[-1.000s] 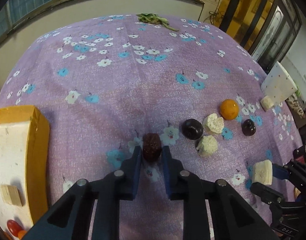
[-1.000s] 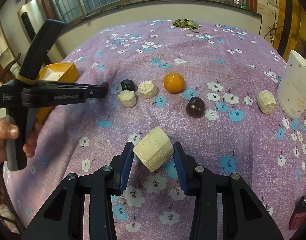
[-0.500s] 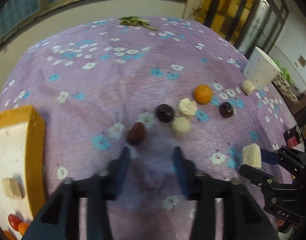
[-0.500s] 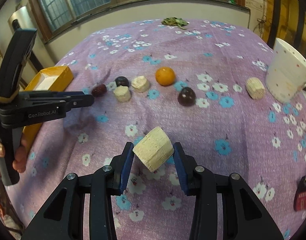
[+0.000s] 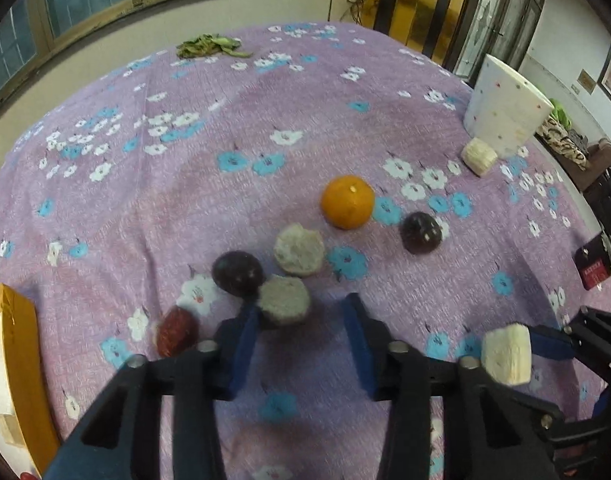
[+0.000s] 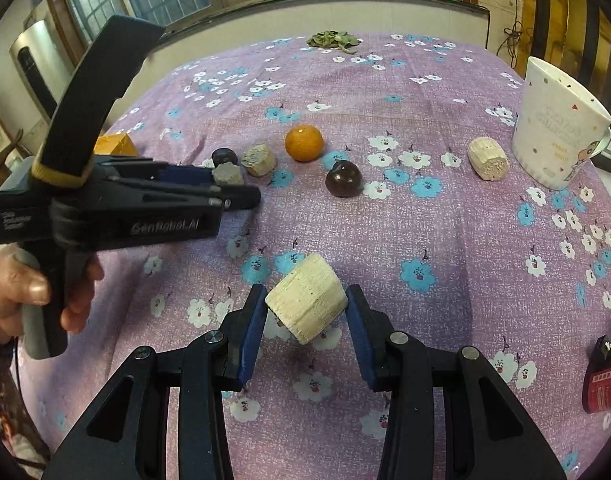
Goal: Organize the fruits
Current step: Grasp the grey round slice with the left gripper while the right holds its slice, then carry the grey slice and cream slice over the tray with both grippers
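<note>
On the purple flowered cloth lie an orange (image 5: 347, 202), two dark plums (image 5: 238, 273) (image 5: 420, 232), a red date (image 5: 177, 330) and pale cork-like chunks (image 5: 299, 254). My left gripper (image 5: 300, 308) hangs over one grey-white chunk (image 5: 285, 300). Its jaws are closing. The chunk sits by the left fingertip (image 5: 245, 332) and the right pad stands clear of it. In the right wrist view that chunk (image 6: 227, 174) shows at the left gripper's (image 6: 229, 186) tip. My right gripper (image 6: 306, 294) is shut on a pale cylinder chunk (image 6: 307, 302), held above the cloth.
A white dotted cup (image 5: 505, 116) stands at the far right with another chunk (image 5: 479, 156) beside it. A yellow box (image 5: 13, 340) sits at the left edge. Dry leaves (image 5: 207, 46) lie at the far edge. A small red-and-black item (image 6: 601, 376) lies near right.
My left gripper let go of the red date, opened and slid right to the grey-white chunk, then narrowed again. The right gripper kept still with its chunk.
</note>
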A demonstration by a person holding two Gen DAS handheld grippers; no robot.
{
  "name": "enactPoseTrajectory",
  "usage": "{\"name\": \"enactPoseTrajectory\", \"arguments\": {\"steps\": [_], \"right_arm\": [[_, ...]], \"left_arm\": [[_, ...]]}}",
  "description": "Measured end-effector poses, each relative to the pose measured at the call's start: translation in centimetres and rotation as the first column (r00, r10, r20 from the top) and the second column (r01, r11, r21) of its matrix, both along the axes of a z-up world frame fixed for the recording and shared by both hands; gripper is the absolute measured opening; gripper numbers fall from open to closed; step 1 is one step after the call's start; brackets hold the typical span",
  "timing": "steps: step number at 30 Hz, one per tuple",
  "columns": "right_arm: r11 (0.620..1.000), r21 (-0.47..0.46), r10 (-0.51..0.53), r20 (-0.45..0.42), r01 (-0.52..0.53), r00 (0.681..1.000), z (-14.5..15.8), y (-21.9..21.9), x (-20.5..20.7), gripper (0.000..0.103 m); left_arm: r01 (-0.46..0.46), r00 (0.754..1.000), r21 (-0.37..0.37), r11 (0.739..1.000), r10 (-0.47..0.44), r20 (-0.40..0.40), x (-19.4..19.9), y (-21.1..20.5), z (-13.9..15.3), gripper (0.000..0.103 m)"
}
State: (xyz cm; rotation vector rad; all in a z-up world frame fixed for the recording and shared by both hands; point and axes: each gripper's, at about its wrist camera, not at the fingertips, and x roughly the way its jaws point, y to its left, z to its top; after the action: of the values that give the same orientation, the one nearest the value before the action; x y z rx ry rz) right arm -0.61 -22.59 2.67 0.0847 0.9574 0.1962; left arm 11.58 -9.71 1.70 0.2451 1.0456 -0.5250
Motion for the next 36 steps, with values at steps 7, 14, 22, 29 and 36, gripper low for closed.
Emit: {"name": "enactPoseTrajectory", "arguments": {"steps": [7, 14, 22, 29, 36], "right_arm": [[1.000, 0.002, 0.000, 0.001, 0.000, 1.000, -0.5, -0.2, -0.2, 0.039], [1.000, -0.009, 0.001, 0.038, -0.001, 0.999, 0.4, 0.1, -1.2, 0.039], [0.999, -0.021, 0.030, 0.068, -0.029, 0.997, 1.9, 2.3, -1.9, 0.039], [0.995, -0.012, 0.104, 0.067, -0.104, 0.992, 2.5, 6.8, -1.0, 0.039], [0.973, -0.012, 0.232, 0.066, -0.231, 0.971, 3.4, 14.0, 0.1, 0.039]], "left_arm": [[-0.050, 0.999, -0.039, 0.998, 0.050, 0.002, -0.2, 1.3, -0.1, 0.028], [-0.114, 0.993, -0.099, 0.988, 0.111, -0.034, -2.8, 3.8, 0.7, 0.028], [-0.191, 0.981, -0.151, 0.970, 0.193, -0.006, -7.1, 7.9, 3.1, 0.028], [-0.284, 0.957, -0.171, 0.943, 0.289, 0.006, -9.0, 12.4, 4.5, 0.028], [-0.360, 0.929, -0.193, 0.913, 0.370, 0.015, -10.3, 17.5, 5.5, 0.028]]}}
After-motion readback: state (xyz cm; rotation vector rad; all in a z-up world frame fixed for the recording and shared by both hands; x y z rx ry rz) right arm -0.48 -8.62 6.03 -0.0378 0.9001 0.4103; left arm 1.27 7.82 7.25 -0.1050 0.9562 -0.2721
